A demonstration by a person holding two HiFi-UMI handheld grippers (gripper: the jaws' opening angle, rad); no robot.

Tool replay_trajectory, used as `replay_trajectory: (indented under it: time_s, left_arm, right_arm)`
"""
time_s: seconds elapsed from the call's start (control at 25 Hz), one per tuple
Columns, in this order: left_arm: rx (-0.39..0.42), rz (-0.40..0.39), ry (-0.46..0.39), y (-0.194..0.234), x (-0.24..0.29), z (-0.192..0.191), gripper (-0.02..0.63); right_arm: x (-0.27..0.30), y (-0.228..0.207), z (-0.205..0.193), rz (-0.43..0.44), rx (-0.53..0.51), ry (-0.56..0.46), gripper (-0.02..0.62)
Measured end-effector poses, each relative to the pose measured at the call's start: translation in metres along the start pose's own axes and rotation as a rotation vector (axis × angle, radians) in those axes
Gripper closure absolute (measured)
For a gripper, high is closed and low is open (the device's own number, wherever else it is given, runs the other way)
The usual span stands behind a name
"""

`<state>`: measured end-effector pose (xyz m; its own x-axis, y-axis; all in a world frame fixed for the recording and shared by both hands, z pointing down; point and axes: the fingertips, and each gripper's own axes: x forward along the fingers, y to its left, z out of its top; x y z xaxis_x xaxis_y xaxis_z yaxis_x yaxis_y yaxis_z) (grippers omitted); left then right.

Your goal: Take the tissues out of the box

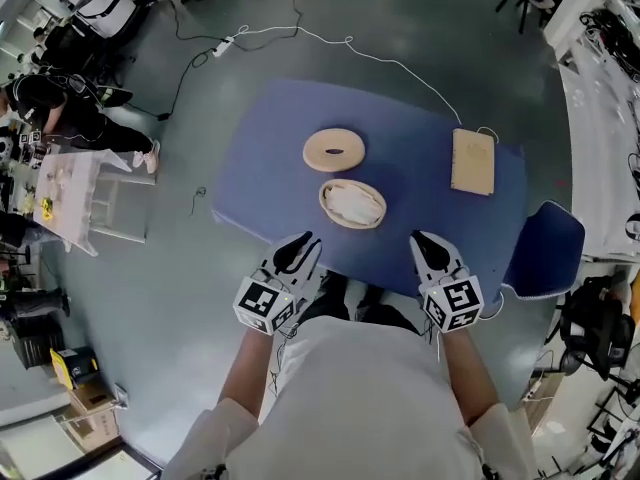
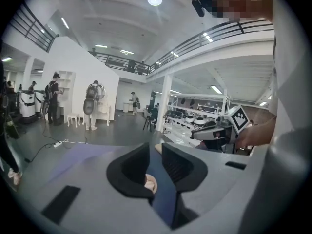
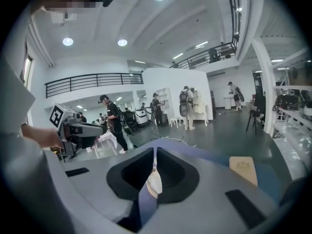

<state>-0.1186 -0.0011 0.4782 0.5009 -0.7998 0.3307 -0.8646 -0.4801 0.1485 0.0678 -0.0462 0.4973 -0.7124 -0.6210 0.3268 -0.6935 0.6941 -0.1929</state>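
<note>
A wide hall with a smooth grey floor [image 1: 420,28] held a rounded blue surface [image 1: 260,168]. Near its middle sat an oval wooden box [image 1: 352,204], open on top and filled with soft white tissues [image 1: 352,200]. Just beyond the box, apart from it, lay its flat oval lid [image 1: 334,149] with a slot in the centre. A flat rectangular wooden board [image 1: 472,162] lay well to the right. The left gripper [image 1: 305,240] hung at the near edge, its black jaws a narrow gap apart, holding nothing. The right gripper [image 1: 420,238] hung beside it, jaws drawn to a thin slit, empty.
</note>
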Motion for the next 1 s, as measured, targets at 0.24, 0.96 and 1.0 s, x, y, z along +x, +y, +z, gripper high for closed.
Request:
replay_trajectory:
  time_s: [0.24,0.96,1.0]
  left_arm:
    - [0.055,-0.13,0.06,0.017,0.046,-0.006,0.52]
    - [0.343,-0.514,0.508,0.06,0.186,-0.161,0.486]
    - [0.359,-0.529,0.534,0.061,0.193,-0.173,0.486]
  right_arm:
    - [0.019,-0.016,-0.004,-0.073,0.034,0.013,0.551]
    - [0.081,-0.056,-0.067,-0.244,0.213,0.116,0.551]
    - [0.084,-0.058,-0.071,-0.25,0.222,0.121,0.551]
